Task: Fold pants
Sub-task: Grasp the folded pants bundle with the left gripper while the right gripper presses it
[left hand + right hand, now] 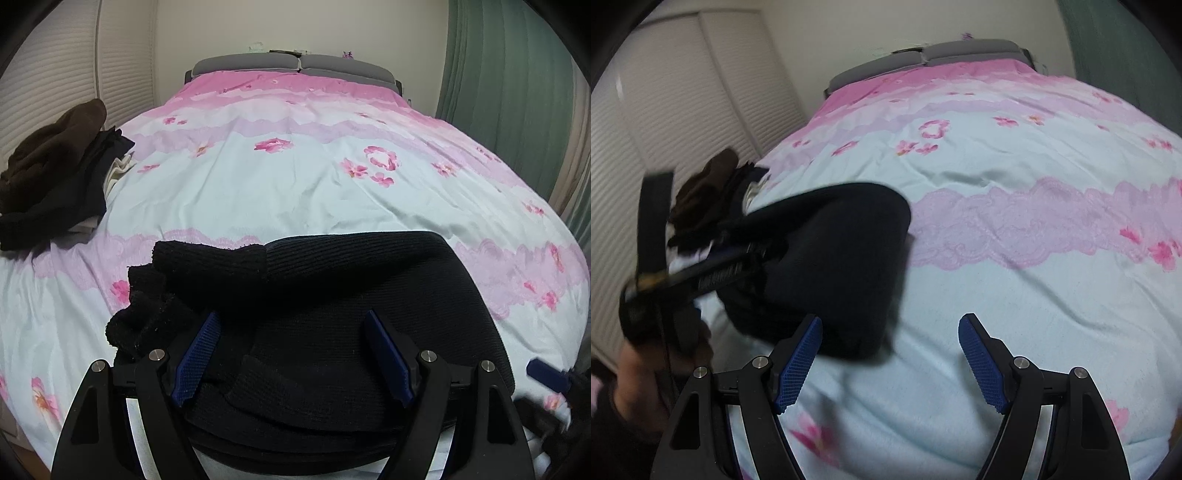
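Left tool [291, 354] released, fingers spread over the folded black pants [369, 295]. Right tool [890, 358] released above bare floral bedcover [1015, 295]; pants at its left finger.

The pants [332, 295] lie on the bedspread [258, 184] at the near edge of the bed; a heap of clothes [51, 177] sits at its left edge, well apart; the headboard [295, 66] stands behind, against the wall.
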A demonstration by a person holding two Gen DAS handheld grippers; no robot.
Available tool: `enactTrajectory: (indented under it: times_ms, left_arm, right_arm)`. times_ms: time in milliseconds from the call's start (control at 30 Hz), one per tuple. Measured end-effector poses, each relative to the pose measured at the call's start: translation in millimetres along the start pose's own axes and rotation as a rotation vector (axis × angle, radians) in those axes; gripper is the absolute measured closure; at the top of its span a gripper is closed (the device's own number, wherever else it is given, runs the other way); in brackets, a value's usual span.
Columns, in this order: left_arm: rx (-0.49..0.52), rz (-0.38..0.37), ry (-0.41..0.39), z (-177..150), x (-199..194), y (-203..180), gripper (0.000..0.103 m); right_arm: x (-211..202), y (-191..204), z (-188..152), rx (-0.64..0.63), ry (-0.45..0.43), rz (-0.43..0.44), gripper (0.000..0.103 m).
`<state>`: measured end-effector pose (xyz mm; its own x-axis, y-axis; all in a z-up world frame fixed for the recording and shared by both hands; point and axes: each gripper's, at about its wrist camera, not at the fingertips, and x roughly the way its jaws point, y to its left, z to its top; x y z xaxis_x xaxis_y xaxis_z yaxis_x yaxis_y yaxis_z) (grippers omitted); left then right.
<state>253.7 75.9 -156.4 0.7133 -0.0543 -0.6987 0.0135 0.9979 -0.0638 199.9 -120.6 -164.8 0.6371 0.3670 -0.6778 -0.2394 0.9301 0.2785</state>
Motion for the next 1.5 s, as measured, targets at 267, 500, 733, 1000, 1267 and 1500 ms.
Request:
enactTrajectory:
  times_ms: [267, 500, 733, 1000, 1267, 1500]
  left_arm:
    - [-0.017, -0.014, 0.003, 0, 0, 7, 0.023]
    - [0.005, -0.007, 0.012, -4, 5, 3, 0.023]
    - [0.029, 0.007, 0.023, -8, 9, -2, 0.023]
    - [0.007, 0.034, -0.016, -6, -15, -13, 0.022]
    - [0.008, 0.011, -0.091, 13, -40, -34, 0.015]
    - [-0.052, 0.016, -0.084, 23, -26, -28, 0.015]
  right_arm:
    - [44, 23, 0, -0.041, 0.021, -0.073, 0.028]
    - [47, 14, -2, 0.008, 0.009, -0.048, 0.075]
    - [59, 0, -15, 0.038, 0.041, 0.003, 0.076]
    - [20, -18, -1, 0.047, 0.111, 0.048, 0.046]
    - [30, -58, 115, 0.071, 0.304, 0.095, 0.045]
    - [143, -37, 212, 0.039, 0.703, 0.052, 0.044]
